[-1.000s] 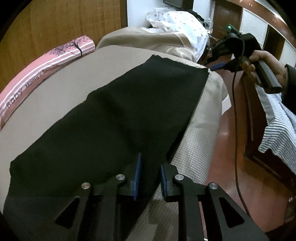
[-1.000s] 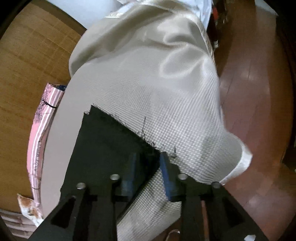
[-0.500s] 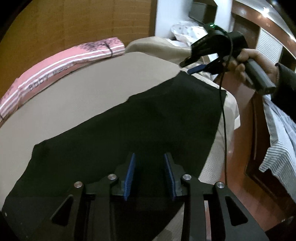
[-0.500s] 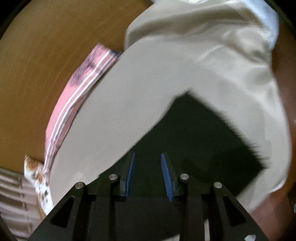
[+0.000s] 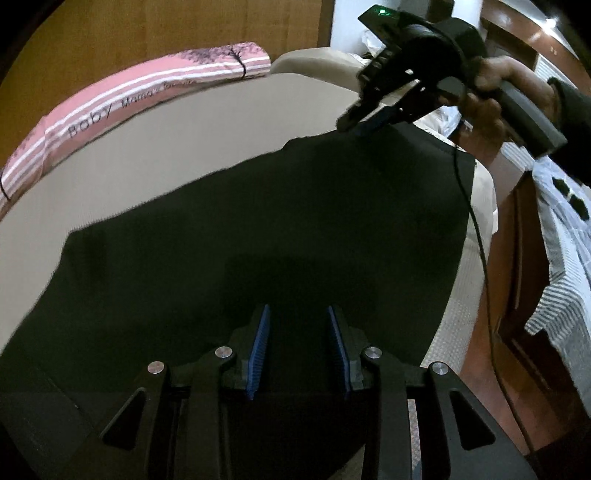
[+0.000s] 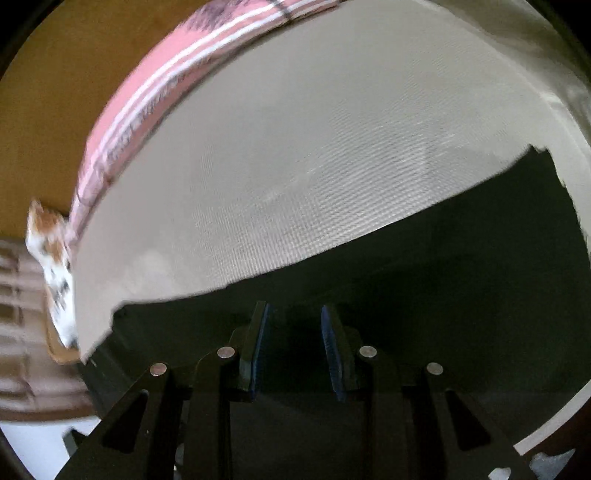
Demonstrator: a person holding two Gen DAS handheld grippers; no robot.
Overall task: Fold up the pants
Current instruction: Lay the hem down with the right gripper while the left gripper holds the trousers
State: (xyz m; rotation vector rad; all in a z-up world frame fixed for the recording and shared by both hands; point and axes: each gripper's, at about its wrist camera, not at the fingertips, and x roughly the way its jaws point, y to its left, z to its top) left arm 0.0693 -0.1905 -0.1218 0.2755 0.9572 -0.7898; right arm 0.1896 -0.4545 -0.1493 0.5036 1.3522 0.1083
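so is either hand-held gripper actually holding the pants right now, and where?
Neither. The left hand-held gripper and right hand-held gripper both hover with jaws apart over the black pants, no fabric pinched between the pads.

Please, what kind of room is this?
Probably a bedroom: black pants lie on a beige bed, with a pink roll by the wood wall.

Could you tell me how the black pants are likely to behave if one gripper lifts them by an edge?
The black pants lie flat, following the beige bed cover, so they are probably floppy and would drape from a pinch. They look thin, so likely light. The cover's woven texture may drag on them a little when pulled.
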